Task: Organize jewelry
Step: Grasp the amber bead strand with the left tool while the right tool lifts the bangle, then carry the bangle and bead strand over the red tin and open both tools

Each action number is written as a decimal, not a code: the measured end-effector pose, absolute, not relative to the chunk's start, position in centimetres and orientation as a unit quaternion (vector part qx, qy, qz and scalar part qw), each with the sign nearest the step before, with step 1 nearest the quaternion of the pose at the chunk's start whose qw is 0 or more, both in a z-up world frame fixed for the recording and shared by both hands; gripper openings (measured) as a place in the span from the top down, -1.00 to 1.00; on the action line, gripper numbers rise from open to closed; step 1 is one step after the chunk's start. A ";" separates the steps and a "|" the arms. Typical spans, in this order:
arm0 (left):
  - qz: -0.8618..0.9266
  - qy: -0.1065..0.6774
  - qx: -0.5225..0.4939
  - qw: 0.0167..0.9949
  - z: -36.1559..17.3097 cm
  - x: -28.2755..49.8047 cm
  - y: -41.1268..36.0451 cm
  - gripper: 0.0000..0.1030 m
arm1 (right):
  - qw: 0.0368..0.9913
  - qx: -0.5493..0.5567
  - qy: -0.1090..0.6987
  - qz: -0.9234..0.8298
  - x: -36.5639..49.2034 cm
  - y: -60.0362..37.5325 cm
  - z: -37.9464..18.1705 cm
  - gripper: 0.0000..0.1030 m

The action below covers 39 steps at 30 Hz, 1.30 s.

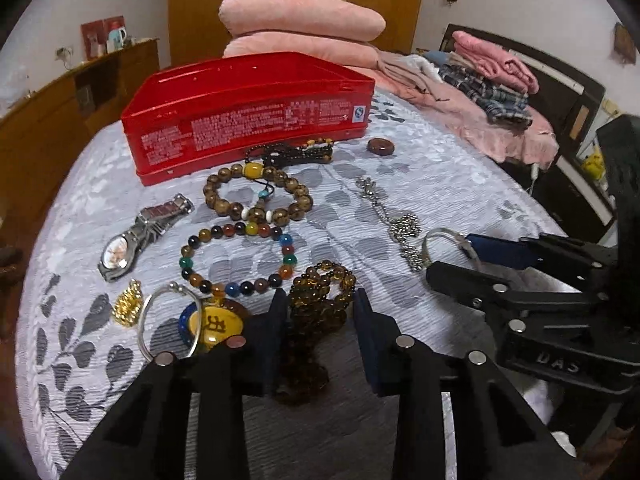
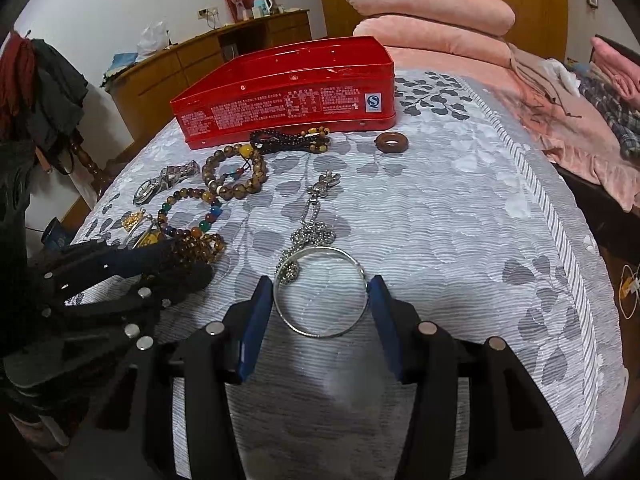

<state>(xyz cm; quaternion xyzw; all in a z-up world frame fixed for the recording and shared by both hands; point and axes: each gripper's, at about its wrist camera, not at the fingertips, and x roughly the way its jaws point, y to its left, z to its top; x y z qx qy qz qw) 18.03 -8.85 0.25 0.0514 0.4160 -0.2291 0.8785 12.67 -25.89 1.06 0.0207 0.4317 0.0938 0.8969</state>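
Observation:
Jewelry lies spread on a grey leaf-patterned bedspread [image 1: 440, 184] in front of an open red tin [image 1: 248, 108]. My left gripper [image 1: 320, 308] straddles an amber bead bracelet [image 1: 320, 292], its blue pads close on both sides of the beads. My right gripper [image 2: 320, 292] straddles a silver bangle [image 2: 320, 292], pads touching its rim; it also shows in the left wrist view [image 1: 452, 252]. A silver chain [image 2: 310, 224] lies just beyond the bangle. The tin also shows in the right wrist view [image 2: 288, 96].
A watch [image 1: 136, 236], a multicoloured bead bracelet [image 1: 240, 256], a large brown bead bracelet [image 1: 256, 196], dark beads [image 1: 292, 152], a brown ring [image 1: 381, 147], a gold charm [image 1: 127, 306], a second bangle [image 1: 168, 320] and a yellow pendant [image 1: 220, 324]. Pink pillows [image 1: 300, 20] behind.

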 end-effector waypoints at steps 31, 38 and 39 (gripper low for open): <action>-0.211 0.316 -0.072 0.922 8.3 19.9 -4.1 0.63 | 0.929 0.023 0.356 0.095 14.9 -26.1 7.5 0.07; -0.194 0.302 -0.071 0.930 10.0 23.6 -4.3 0.63 | 0.933 0.030 0.343 0.099 18.9 -25.6 9.4 0.07; -0.192 0.300 -0.073 0.932 10.2 24.2 -4.3 0.63 | 0.934 0.031 0.343 0.099 19.7 -25.5 9.6 0.07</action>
